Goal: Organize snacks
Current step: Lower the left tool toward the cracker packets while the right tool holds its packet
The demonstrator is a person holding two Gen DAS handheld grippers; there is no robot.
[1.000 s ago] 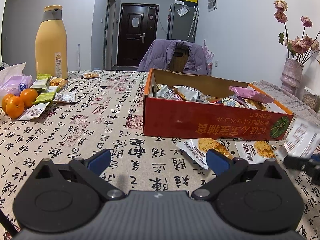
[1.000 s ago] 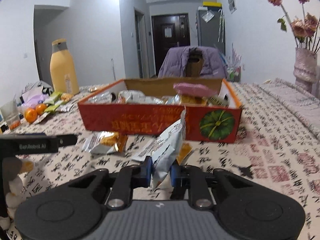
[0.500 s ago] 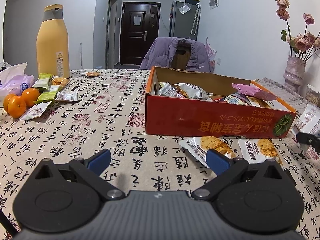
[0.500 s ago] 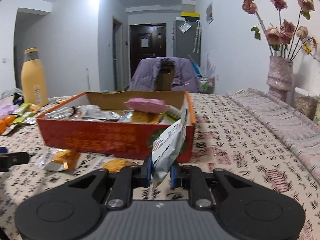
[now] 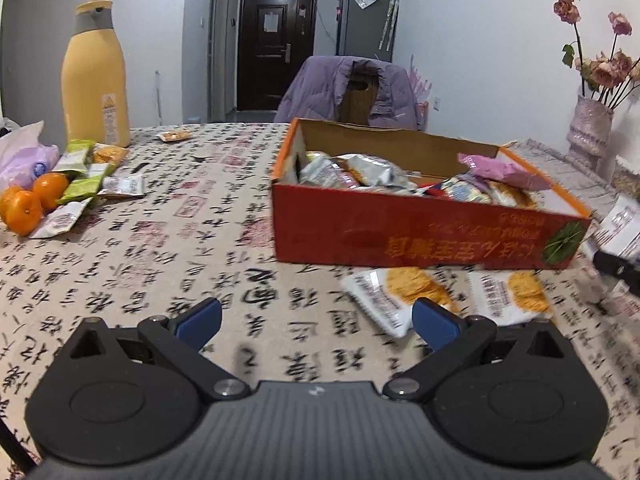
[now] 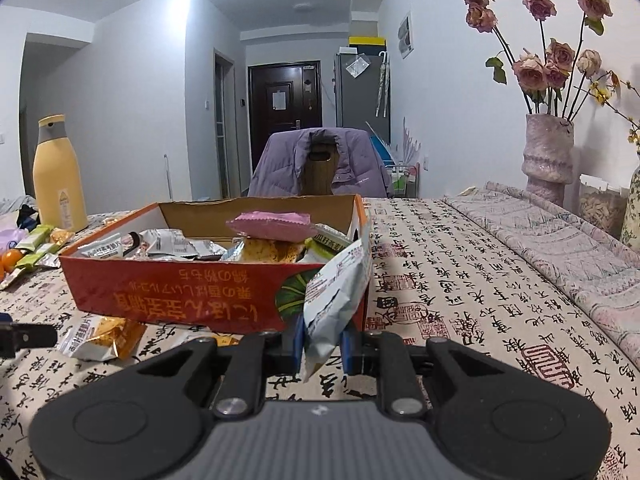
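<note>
Two packets [image 5: 394, 298] lie loose at 6 o'clock of the box [image 5: 420, 236], more by the bottle [image 5: 96, 76] at 10. Your right gripper [image 6: 322, 346] pinches a packet [image 6: 336, 288] near the box corner; left gripper [image 5: 316, 316] gapes wide, empty. Box half full.

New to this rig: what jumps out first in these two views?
The red cardboard box mid-table, heaped with snack packets and topped by a pink one. Next, the right tool shut on a pale snack packet that stands upright just before the box's near right corner. The left tool is open and empty above the calligraphy tablecloth, with two cracker packets lying before the box.
</note>
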